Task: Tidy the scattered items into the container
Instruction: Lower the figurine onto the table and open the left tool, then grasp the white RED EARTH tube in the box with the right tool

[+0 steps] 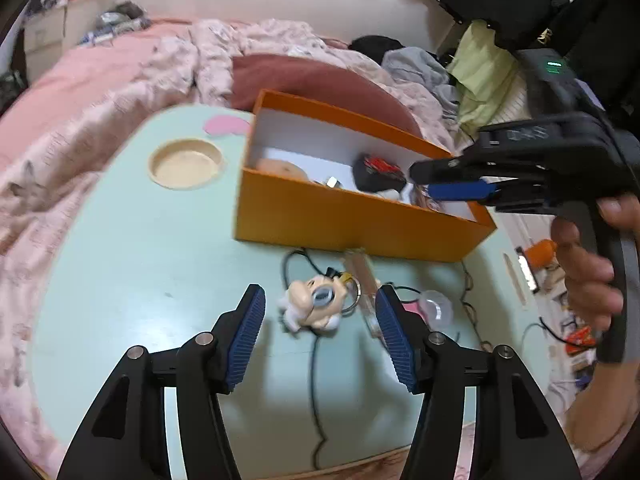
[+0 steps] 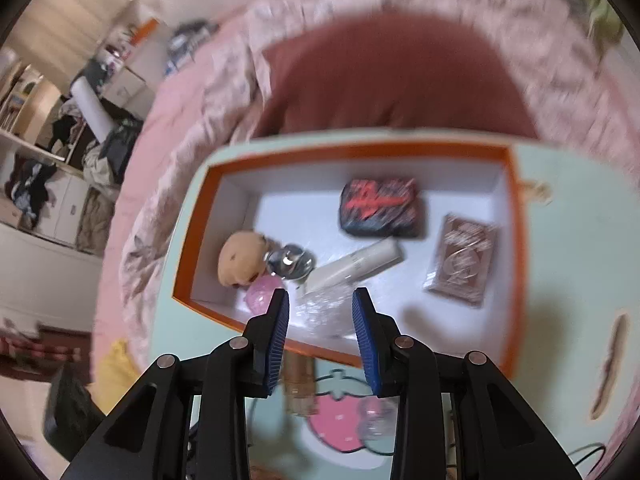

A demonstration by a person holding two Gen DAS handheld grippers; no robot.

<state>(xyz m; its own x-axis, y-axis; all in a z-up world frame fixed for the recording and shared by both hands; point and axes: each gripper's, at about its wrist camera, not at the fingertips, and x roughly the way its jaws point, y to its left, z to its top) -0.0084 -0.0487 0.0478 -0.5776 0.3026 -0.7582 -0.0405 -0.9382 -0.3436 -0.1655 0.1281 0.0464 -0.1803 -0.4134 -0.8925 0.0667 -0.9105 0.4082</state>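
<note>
We see soft, even indoor light, both fisheye views bent and dark at the corners, motion blur heaviest beyond the right gripper, with soft shadows beneath it.

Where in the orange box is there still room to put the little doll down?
In the orange box, the bare white floor lies along the far wall, left of the black pouch, and near the brown card packet. The near-left corner is crowded: plush head, silver piece, white tube. The doll keychain lies outside, ahead of the open left gripper.
</note>
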